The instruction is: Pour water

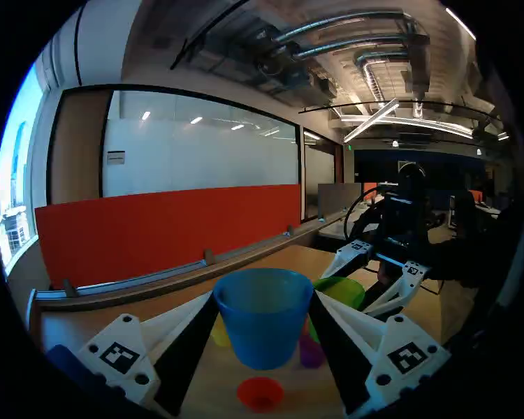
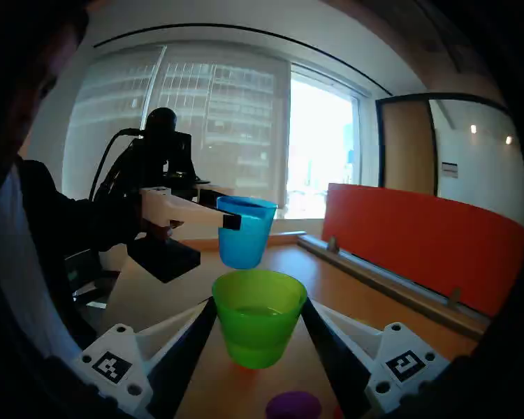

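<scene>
The left gripper [image 1: 262, 302] has its two white fingers clenched on the sides of a blue plastic cup [image 1: 263, 318], which sits upright between them; in the right gripper view this cup hangs in the air clear of the table, beyond and higher than the other cup. The right gripper [image 2: 258, 306] grasps a translucent green plastic cup [image 2: 259, 325] with both fingers pressed to its walls; whether its base touches the surface I cannot tell. The surface is a light brown wooden tabletop [image 2: 360, 279]; on it, below the blue cup, stand a small orange cup [image 1: 260, 394], a small purple cup [image 1: 311, 353] and a small yellow cup [image 1: 220, 334], close together. A metal rail [image 1: 192, 272] runs along the far edge of the tabletop, and a red-orange partition panel [image 1: 171, 227] rises just behind it; above the panel is a frosted glass wall [image 1: 199, 153]. Exposed silver ducts [image 1: 360, 42] and strip lights [image 1: 374, 119] cross the ceiling; a bright window [image 2: 314, 146] shows tall buildings outside. A person's dark sleeve [image 2: 73, 216] reaches to the left gripper.
</scene>
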`<move>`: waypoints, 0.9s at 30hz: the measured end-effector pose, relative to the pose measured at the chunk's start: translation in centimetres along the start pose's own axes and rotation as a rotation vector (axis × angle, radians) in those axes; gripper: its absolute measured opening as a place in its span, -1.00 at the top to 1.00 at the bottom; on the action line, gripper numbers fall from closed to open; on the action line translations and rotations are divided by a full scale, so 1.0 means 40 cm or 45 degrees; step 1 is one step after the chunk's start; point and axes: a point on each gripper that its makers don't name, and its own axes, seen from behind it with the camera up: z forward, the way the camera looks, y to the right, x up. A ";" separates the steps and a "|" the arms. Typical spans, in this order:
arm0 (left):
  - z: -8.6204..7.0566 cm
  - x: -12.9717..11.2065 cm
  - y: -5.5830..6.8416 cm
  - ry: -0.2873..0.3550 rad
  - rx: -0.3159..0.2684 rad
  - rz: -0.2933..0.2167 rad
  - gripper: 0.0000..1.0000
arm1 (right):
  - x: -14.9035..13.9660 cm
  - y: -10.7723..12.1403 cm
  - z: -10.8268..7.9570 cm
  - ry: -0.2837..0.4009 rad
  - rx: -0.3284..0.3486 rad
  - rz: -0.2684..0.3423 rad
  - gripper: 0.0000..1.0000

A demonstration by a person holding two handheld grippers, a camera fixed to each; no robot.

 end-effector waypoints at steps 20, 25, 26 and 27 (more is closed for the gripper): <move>0.001 -0.166 0.042 -0.184 -0.070 0.012 -0.76 | -0.090 -0.027 -0.051 -0.123 0.054 0.027 -0.83; 0.001 -0.220 0.062 -0.241 -0.095 0.026 -0.76 | -0.122 -0.039 -0.063 -0.162 0.073 0.029 -0.83; 0.001 -0.231 0.068 -0.254 -0.101 0.029 -0.76 | -0.128 -0.042 -0.066 -0.169 0.076 0.028 -0.83; 0.001 -0.244 0.074 -0.268 -0.108 0.033 -0.76 | -0.135 -0.045 -0.068 -0.177 0.080 0.028 -0.83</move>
